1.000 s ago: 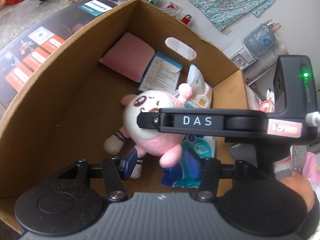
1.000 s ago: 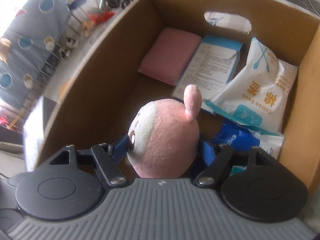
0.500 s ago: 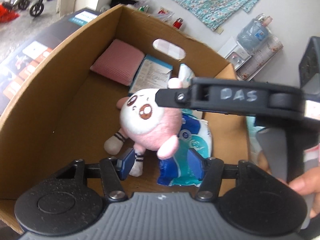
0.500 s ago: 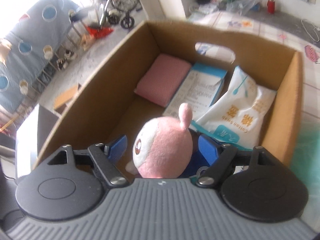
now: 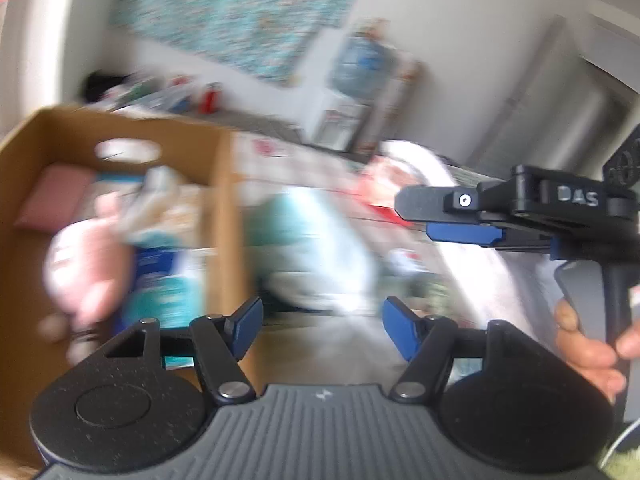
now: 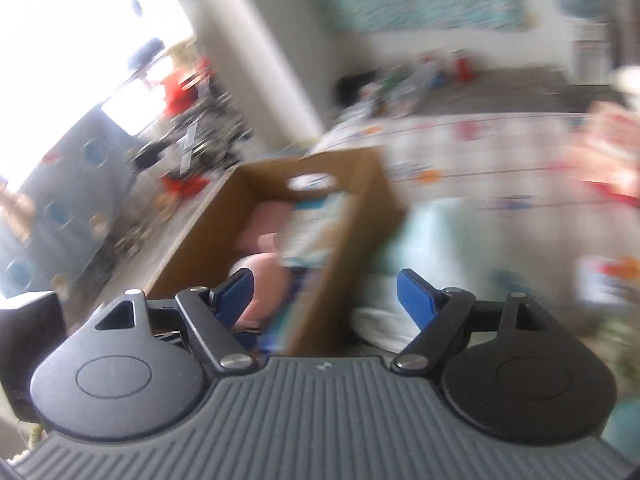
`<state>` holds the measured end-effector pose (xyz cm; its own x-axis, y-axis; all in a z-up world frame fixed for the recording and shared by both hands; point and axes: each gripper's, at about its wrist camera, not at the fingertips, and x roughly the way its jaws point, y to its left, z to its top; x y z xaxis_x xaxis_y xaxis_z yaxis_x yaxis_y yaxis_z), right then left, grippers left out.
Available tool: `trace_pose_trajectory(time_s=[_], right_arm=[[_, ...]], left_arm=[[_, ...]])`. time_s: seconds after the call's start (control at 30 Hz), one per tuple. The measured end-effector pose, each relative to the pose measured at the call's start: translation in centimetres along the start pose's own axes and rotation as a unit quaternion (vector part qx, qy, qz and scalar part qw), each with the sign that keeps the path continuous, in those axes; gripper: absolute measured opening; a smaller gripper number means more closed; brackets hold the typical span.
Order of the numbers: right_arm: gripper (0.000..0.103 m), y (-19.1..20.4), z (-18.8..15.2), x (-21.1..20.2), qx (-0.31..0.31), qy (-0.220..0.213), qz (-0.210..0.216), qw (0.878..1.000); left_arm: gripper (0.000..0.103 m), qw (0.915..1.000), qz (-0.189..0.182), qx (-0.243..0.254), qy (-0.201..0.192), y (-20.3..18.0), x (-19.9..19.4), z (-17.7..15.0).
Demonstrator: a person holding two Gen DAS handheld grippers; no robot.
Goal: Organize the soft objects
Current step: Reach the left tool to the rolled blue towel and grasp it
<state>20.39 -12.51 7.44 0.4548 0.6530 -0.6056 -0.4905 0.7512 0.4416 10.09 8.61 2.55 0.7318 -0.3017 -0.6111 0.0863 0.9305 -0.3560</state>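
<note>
My left gripper (image 5: 322, 330) spread wide, nothing held; right gripper (image 6: 325, 294) spread too, empty. Pink plush (image 5: 86, 260) lies in the cardboard box (image 5: 226, 216), blurred, beside blue-white packets (image 5: 168, 276). Teal-white soft bundle (image 5: 316, 252) just outside the box wall.

Both views are being blurred by motion, so only rough outlines can be told. The cardboard box (image 5: 224, 208) is standing at the left, and its right wall is rising between the left tongs (image 5: 322, 330) and the things packed inside. The pink plush toy (image 5: 86, 264) and the packets (image 5: 168, 240) are filling the near right part of the box. Both tongs are being held wide apart with nothing between the pads. Beside the box, a pale soft bundle (image 6: 384, 280) is lying just ahead of the right tongs (image 6: 326, 296). The right tongs (image 5: 464, 216) are occupying the upper right in the left view.
</note>
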Motion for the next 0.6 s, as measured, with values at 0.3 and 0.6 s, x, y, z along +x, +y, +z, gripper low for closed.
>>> trace_pose_trajectory(time_s=[0.3,0.6], right_arm=[[0.079,-12.8,-8.0,-11.7,0.154,-0.068,-0.113,0.979],[0.079,-21.4,-17.4,-11.0,0.32,-0.083,-0.134,0.934]], left_arm=[[0.068,0.9874,-0.076,0.138,0.009,-10.6,5.9,-3.9],[0.066,0.964,-0.062,0.254,0.046,-16.0,13.0,-8.4]])
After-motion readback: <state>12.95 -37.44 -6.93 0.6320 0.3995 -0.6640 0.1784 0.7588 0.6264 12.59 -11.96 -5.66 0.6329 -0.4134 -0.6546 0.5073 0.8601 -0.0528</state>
